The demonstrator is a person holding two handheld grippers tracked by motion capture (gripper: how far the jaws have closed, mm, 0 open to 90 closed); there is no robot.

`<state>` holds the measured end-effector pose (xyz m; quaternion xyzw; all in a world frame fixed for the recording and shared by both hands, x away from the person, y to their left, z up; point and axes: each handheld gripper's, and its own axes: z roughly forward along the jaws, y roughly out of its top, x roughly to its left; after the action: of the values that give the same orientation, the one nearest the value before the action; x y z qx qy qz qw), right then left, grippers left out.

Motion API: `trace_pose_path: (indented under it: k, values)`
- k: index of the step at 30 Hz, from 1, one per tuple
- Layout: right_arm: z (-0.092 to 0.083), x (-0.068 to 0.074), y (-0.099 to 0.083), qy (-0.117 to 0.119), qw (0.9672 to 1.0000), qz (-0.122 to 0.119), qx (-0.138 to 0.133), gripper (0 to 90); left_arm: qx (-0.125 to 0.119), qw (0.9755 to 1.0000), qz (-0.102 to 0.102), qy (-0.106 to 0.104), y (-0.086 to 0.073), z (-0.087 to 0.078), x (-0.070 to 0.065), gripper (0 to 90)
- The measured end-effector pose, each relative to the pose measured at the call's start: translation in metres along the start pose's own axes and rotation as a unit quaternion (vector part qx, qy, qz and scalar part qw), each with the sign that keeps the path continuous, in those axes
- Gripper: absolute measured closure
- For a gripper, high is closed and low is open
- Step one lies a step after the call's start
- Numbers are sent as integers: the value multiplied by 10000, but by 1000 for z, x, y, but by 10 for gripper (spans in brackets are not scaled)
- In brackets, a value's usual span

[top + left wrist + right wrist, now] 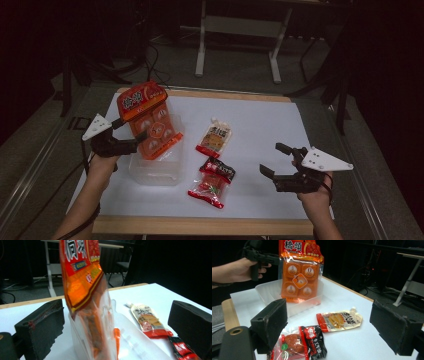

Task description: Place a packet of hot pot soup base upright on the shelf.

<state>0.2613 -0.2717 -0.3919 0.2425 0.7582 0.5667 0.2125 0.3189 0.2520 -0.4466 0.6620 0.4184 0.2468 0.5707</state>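
Orange snack bag (148, 120) stands in the clear plastic bin (156, 172), between the left gripper's (131, 134) wide-apart jaws, so looks like the drop-off step. Right gripper (276, 161) hangs open, probably grabbing the red-black packet (213, 181) next.

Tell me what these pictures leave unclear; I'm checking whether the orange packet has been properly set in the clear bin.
- Orange packet: its bottom edge is blurred behind the clear bin wall in the high view and cut off by the frame's lower edge in the left gripper view, so its seating is unclear.
- Packet top: cut by the upper frame edge in both gripper views.
- Small print on the spouted pouch: too small to read.
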Motion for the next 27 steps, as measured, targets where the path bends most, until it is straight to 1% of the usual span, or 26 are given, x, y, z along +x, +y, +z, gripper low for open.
trace_pose_path:
  k: [1,3,5,8,9,10,11,12,14,16,18,20,21,23,25,26,27]
  values:
    - [1,0,-1,-37,10000,-29,25,154,-9,10000,3,-5,0,-1,-1,12]
    - [2,0,-1,-37,10000,-31,37,154,-6,10000,56,-3,0,-4,-3,12]
    - [3,1,-1,-43,10000,-41,44,154,-43,10000,-29,-44,1,-9,-5,12]
    - [4,1,-2,-36,10000,-33,56,154,-88,9999,-41,-41,1,-14,-8,12]
    - [4,1,-2,-21,10000,-37,55,154,-71,9999,20,-133,0,-19,-14,12]
    - [6,1,-4,-23,9999,-25,109,154,-86,9998,23,-195,0,-22,-17,12]
    - [7,1,-5,-55,9999,-40,136,154,-95,9997,63,-228,0,-25,-20,12]
    - [8,1,-6,-19,9999,-21,159,154,-94,9995,136,-256,1,-28,-24,12]
    - [10,0,-7,10,9999,-14,171,155,-98,9993,277,-226,2,-32,-33,12]
    - [13,-1,-8,28,9998,-23,213,155,-105,9989,367,-269,3,-37,-40,12]
    - [16,0,-8,64,9997,-25,222,172,-139,9985,405,-327,3,-42,-48,12]
    - [18,0,-9,147,9996,-17,260,175,-147,9979,426,-461,2,-47,-57,12]
    - [19,1,-10,105,9996,-91,262,175,-195,9975,427,-535,1,-50,-62,12]
    - [21,1,-10,93,9993,-200,299,172,-206,9965,464,-657,-1,-54,-72,12]
    - [23,1,-11,83,9994,-201,286,138,-227,9956,501,-764,-3,-57,-81,12]
    - [23,1,-11,83,9994,-201,286,138,-227,9956,501,-764,-3,-57,-81,12]
    - [26,2,-12,-68,9995,-204,221,116,-251,9942,526,-906,-6,-60,-90,13]
